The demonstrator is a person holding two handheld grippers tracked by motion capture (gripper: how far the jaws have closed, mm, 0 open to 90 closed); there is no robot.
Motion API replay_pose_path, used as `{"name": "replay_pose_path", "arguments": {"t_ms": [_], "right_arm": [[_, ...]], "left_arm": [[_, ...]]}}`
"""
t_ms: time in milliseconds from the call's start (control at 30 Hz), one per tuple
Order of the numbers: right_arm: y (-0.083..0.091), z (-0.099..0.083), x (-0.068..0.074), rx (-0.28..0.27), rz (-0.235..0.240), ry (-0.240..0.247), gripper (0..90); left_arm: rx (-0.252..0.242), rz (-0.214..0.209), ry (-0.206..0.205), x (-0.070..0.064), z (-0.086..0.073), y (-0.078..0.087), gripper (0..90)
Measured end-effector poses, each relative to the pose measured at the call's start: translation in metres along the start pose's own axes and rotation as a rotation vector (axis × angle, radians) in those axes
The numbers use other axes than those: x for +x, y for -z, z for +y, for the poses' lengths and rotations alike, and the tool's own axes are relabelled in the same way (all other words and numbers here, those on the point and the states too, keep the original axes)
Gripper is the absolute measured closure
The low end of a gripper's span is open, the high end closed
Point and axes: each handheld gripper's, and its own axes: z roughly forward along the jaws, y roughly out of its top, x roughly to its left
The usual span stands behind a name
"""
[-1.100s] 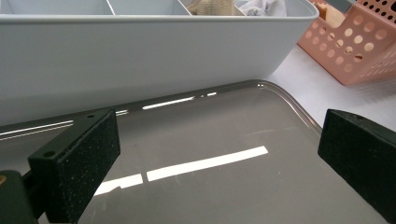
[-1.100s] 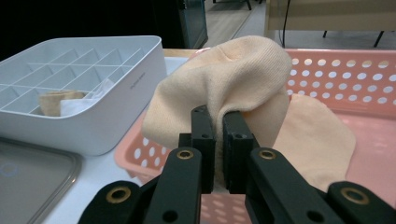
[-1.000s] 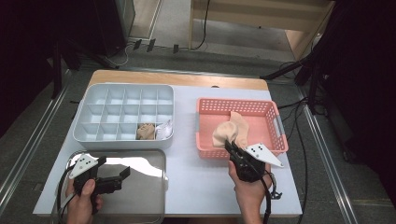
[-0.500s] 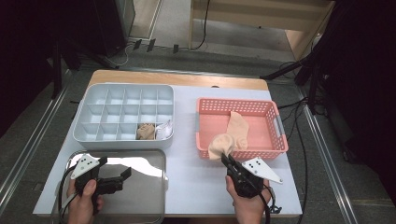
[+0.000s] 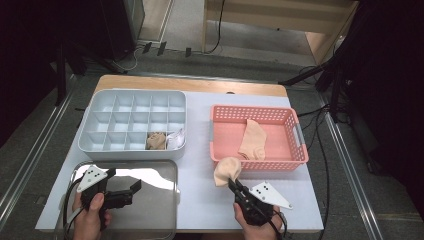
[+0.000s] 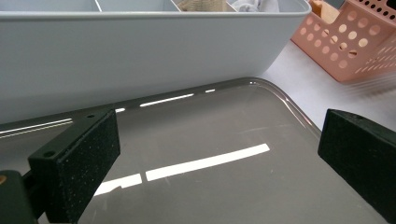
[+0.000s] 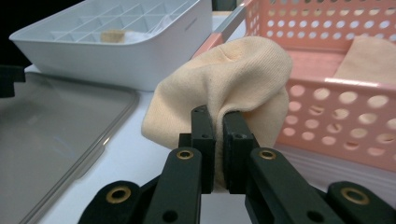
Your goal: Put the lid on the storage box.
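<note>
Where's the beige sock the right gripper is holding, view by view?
High view: beige sock at lower centre, just outside the pink basket's front left corner, pinched by the right gripper.
Left gripper view: not in it; the picture holds the metal tray and the basket's corner.
Right gripper view: centre, bunched above the shut jaws.
Shared landmark: the white divided box.

Your beige sock [image 7: 224, 79] is bunched, pinched at a fold and lifted just off the white tabletop [image 5: 200, 195], by the pink basket's [image 5: 260, 165] front-left corner; prob. touching its wall.
</note>
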Motion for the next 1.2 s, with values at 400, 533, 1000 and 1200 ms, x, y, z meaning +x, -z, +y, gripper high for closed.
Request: {"name": "replay_pose_path", "arguments": {"t_ms": [400,533,1000,1200], "right_arm": [[-0.008,-0.019,0.008,0.061,0.025,-0.008,85.7],[-0.009,-0.026,0.014,0.079,0.037,0.003,85.6],[-0.013,-0.039,0.024,0.127,0.075,0.001,84.8],[-0.011,-0.038,0.018,0.106,0.092,-0.048,55.3]], "left_arm": [[0.000,-0.004,-0.001,0.000,0.000,0.000,0.0],[0.001,-0.005,-0.004,0.000,0.000,0.000,0.0],[0.002,-0.003,-0.003,0.000,0.000,0.001,0.0],[-0.001,-0.004,0.002,0.001,0.000,0.001,0.0]]}}
